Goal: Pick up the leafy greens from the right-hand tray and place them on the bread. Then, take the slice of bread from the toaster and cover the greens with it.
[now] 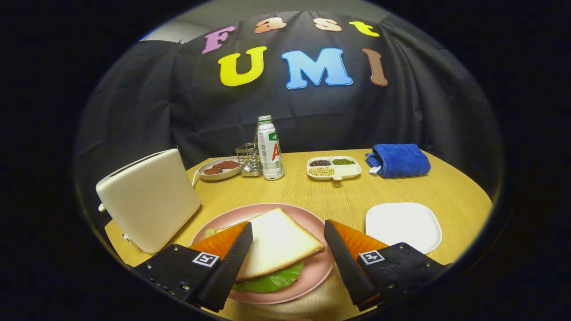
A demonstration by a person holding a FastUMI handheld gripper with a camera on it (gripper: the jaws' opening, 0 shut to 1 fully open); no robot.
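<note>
Soft bread slice [279,240] between spread gripper [288,236] fingers.

Gripper [287,243] open w/ bread slice [279,243] btwn fingers, atop greens [272,281] on pink plate [319,272].

The top slice of bread [276,243] covers most of the leafy greens [272,281]; only a green edge shows beneath its near side. Any lower slice is hidden. The left finger [232,263] overlaps the slice's near-left corner and part of the pink plate [312,272]; contact with the bread cannot be told. The gripper [287,263] is cut off below its fingers. The toaster [149,198] shows its side, slots out of sight. Contents of the divided dish [334,168] and the far plate [218,168] are too small to identify. The wire rack [248,160] is partly hidden behind the bottle [269,149].
</note>
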